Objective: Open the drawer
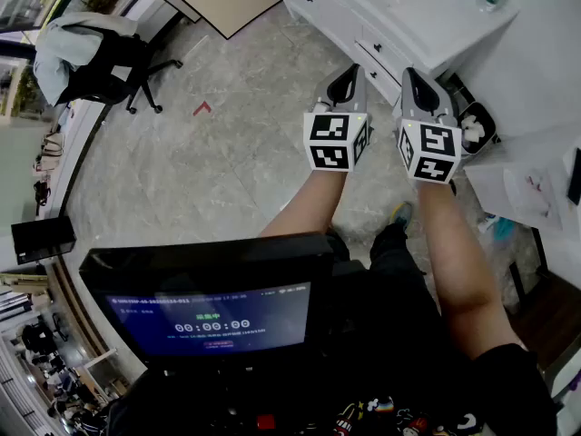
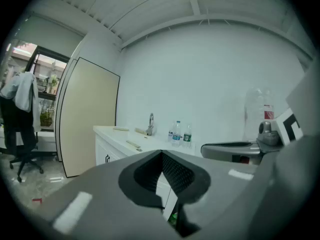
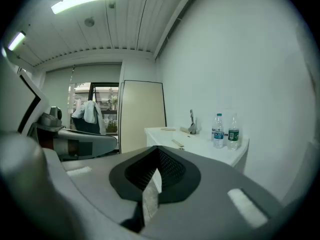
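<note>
The white cabinet drawer with a dark handle is noted just ahead of and between both tools, the grey left gripper being judged marginally nearer (the grey right gripper alongside), with both pairs of jaws closed on nothing.

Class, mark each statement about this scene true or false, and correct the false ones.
1. Two water bottles stand on the white counter. True.
2. The left gripper grips a drawer handle. False: its jaws are together on nothing, short of the counter.
3. A pale garment hangs over the office chair. True.
4. The right gripper is wide open. False: its jaws are together, with nothing between them.
</note>
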### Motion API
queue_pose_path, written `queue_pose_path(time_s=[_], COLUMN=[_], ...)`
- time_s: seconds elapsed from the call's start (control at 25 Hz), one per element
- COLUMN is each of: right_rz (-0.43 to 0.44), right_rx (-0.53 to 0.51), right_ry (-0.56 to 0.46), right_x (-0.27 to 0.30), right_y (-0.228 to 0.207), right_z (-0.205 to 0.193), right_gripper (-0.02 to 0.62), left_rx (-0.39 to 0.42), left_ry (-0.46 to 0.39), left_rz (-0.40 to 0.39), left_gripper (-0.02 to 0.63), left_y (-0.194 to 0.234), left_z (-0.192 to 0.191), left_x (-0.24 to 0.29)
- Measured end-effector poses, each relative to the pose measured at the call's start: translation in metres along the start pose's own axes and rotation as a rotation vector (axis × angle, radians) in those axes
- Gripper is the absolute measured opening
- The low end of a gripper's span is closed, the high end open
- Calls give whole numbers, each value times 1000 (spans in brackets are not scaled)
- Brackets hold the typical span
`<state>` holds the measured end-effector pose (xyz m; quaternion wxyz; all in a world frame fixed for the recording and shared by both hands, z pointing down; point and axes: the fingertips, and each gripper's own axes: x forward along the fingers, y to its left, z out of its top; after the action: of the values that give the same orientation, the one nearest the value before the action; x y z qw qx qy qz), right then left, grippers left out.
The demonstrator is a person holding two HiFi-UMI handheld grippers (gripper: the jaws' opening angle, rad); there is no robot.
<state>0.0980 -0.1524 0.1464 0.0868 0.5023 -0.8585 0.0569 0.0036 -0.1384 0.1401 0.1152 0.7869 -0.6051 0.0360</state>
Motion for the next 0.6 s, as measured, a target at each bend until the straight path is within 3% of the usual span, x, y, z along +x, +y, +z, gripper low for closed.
queue_pose_path(time_s=[0.6], right_rz=[-14], right_rx=[22], right_ry=[-19], right_x=[6], right_y=[-7], right_z=[-5], right_gripper=[23], left_rx=[2], left_ry=[16], left_rz=[-25], left_gripper=[0], left_y=[0], left_z=[-13], left_x=[16])
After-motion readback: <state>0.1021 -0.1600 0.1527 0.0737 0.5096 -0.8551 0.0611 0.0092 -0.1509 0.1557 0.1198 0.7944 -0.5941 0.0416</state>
